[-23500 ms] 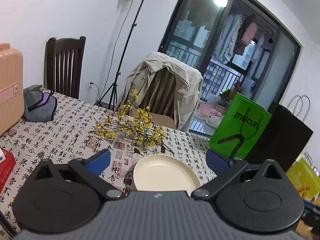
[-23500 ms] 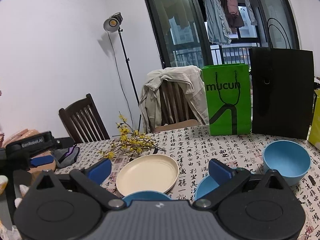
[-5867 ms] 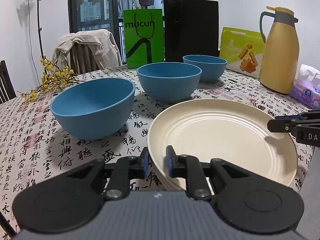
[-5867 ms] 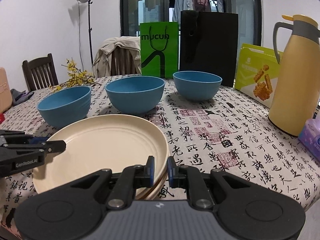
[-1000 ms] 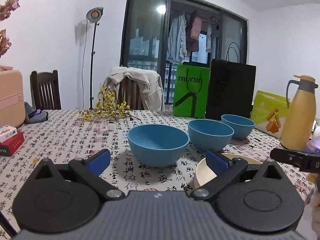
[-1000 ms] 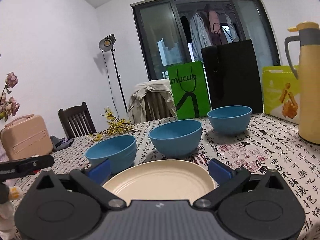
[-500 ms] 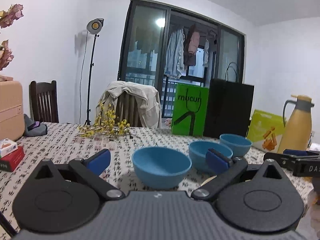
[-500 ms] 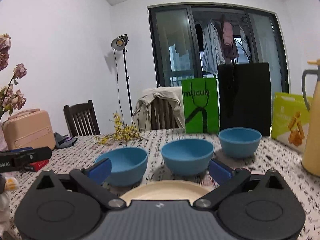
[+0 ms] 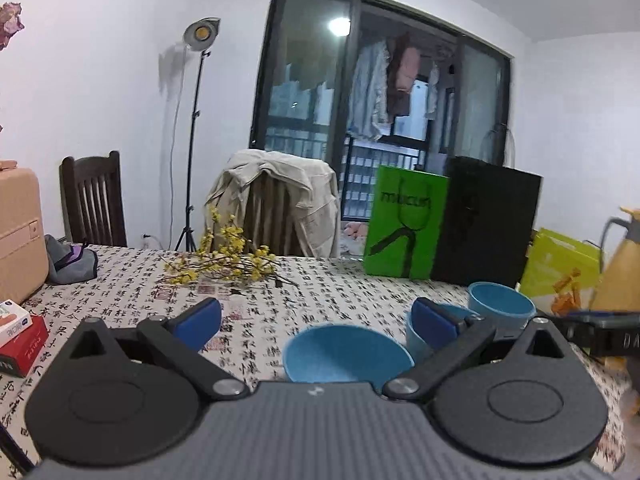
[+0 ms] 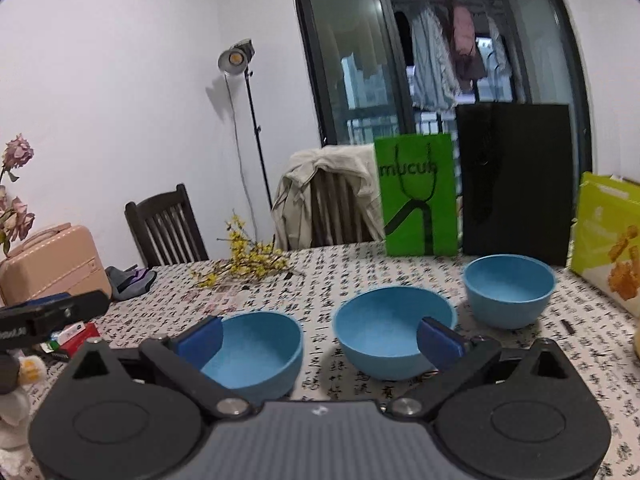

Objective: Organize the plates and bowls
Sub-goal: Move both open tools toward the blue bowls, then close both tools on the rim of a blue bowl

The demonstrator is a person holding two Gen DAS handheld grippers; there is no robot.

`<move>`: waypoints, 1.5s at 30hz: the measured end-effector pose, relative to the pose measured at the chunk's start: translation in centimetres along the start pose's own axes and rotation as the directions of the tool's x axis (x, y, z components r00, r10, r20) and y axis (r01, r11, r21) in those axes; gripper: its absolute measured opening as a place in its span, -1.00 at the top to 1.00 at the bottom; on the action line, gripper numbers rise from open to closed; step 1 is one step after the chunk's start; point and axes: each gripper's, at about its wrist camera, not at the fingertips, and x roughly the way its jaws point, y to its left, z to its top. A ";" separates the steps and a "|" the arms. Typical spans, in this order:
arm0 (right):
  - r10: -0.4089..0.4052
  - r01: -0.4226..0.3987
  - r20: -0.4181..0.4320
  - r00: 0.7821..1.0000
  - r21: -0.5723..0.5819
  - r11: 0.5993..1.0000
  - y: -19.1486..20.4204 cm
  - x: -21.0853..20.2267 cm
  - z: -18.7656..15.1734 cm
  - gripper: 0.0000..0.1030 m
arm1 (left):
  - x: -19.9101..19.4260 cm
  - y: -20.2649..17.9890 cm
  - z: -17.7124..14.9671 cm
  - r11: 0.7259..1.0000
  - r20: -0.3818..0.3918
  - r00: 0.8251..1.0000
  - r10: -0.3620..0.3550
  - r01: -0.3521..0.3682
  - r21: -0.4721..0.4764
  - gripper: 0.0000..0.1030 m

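Three blue bowls stand in a row on the patterned tablecloth: the left bowl (image 10: 256, 354), the middle bowl (image 10: 390, 340) and the right bowl (image 10: 510, 296). My right gripper (image 10: 320, 340) is open and empty, held above and in front of the left and middle bowls. My left gripper (image 9: 316, 322) is open and empty too, with the nearest bowl (image 9: 344, 354) just beyond its body. The farthest bowl (image 9: 500, 310) shows past the right pad (image 9: 434, 322). No plate shows in either view.
A green bag (image 10: 418, 196), a black bag (image 10: 516, 184) and a yellow-green snack bag (image 10: 608, 240) line the table's far side. Yellow flowers (image 9: 228, 264) lie at the back left. A red box (image 9: 20, 338), a pink suitcase (image 10: 52, 260) and a thermos (image 9: 618, 280) stand near the edges.
Both grippers have lifted and now look down into the bowls. The cream plate stack seen a second ago has dropped out of both views. Both grippers stay open.
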 end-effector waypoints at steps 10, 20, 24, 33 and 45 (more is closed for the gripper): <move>0.012 -0.012 -0.144 0.989 0.004 1.000 2.2 6.8 1.2 -1.00 | 5.6 2.9 3.6 0.983 -0.075 0.988 0.132 -0.140 -0.119 -1.00; -0.018 0.022 -0.261 0.965 0.014 1.000 3.1 11.0 0.5 -1.00 | 12.1 5.8 0.8 0.973 -0.210 0.971 0.116 -0.154 -0.173 -1.00; -0.030 0.040 -0.299 0.954 0.026 0.999 2.8 12.1 0.0 -0.98 | 14.2 6.4 -1.2 0.974 -0.272 0.960 0.063 -0.118 -0.192 -1.00; -0.062 0.080 -0.356 0.932 0.038 0.996 3.0 14.0 -0.6 -0.91 | 15.8 6.3 -3.7 0.979 -0.328 0.943 0.062 -0.120 -0.162 -1.00; -0.073 0.084 -0.385 0.920 0.011 0.996 3.9 15.6 -1.1 -0.74 | 17.0 6.8 -4.9 0.977 -0.360 0.933 0.032 -0.106 -0.186 -0.96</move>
